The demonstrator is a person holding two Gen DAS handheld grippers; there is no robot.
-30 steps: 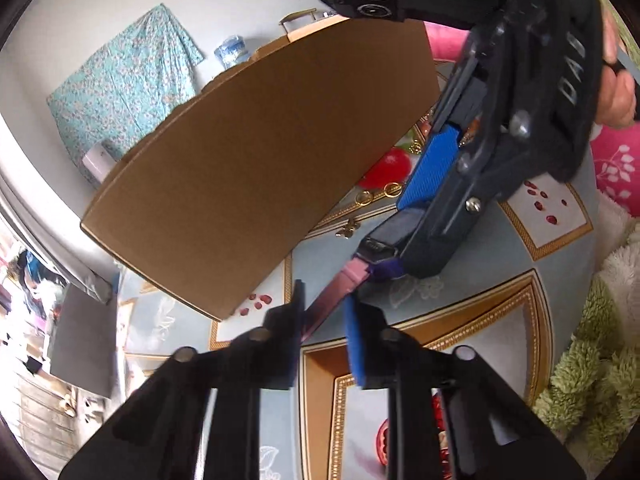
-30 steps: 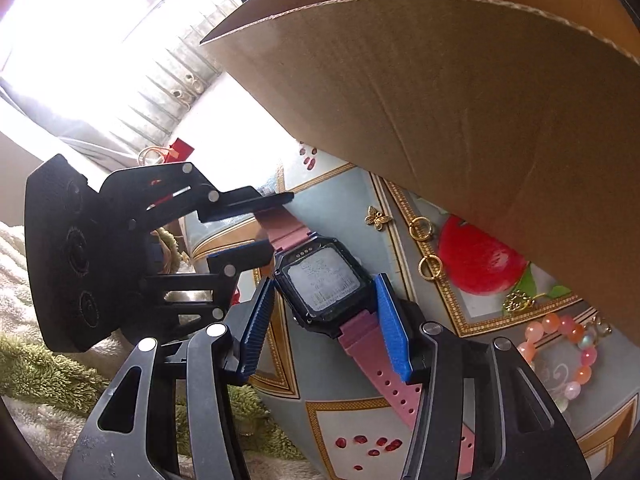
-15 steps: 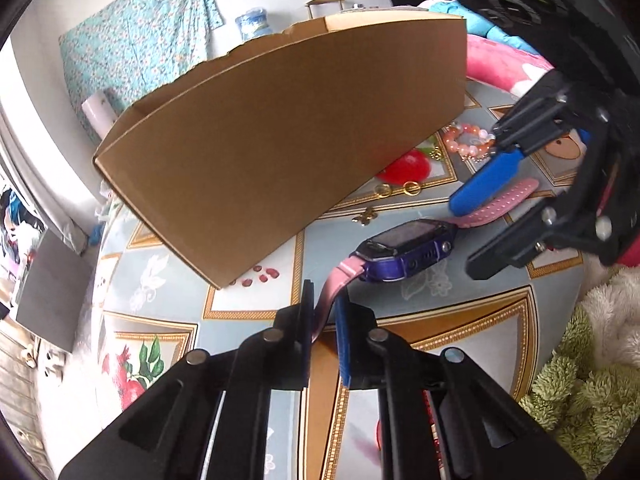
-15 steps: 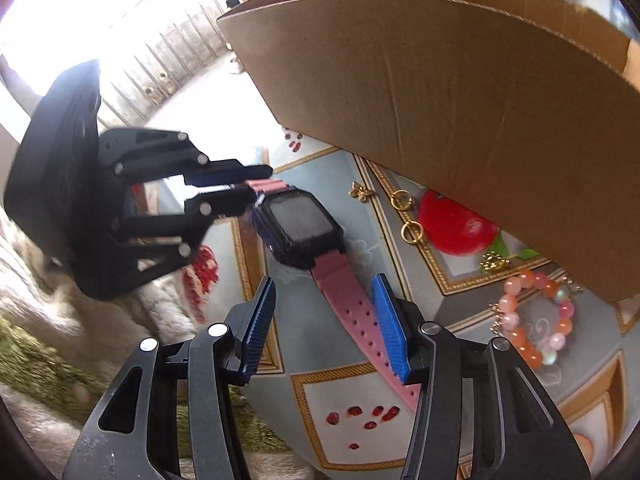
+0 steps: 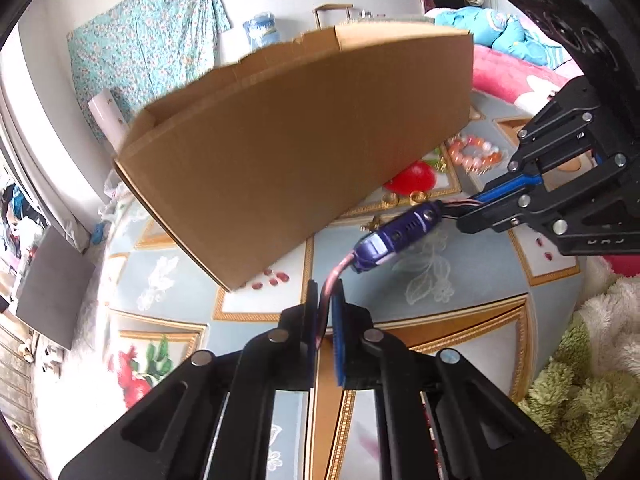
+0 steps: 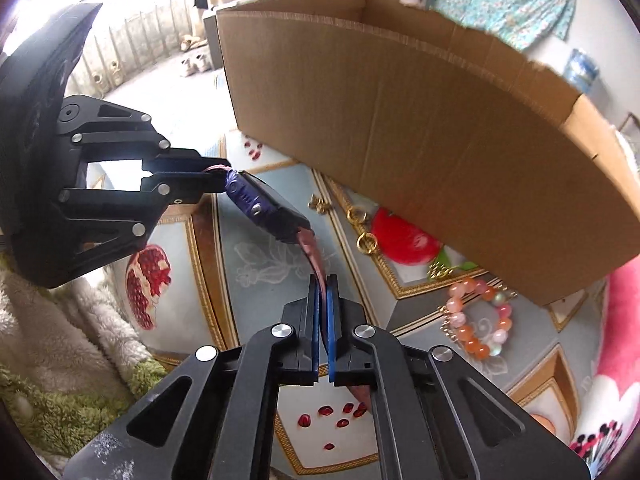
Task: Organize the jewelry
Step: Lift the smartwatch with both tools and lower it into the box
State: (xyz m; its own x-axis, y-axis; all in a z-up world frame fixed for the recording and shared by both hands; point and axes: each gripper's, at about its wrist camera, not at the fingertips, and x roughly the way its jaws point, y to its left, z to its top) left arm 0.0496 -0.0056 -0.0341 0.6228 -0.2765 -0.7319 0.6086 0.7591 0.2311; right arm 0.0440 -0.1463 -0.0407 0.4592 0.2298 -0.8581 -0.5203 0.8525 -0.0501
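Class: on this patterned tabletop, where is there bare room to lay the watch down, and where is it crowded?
Bare: the blue panel under the watch, between pomegranate print and gold rings. Crowded: along the cardboard box, with rings, a gold charm and the bead bracelet.

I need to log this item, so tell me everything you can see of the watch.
The watch has a dark purple-blue rectangular case with small buttons on its side and a pink, rubbery-looking strap. It hangs above the patterned tablecloth, tilted, in front of the cardboard box. The left gripper pinches one strap end, the right gripper the other.
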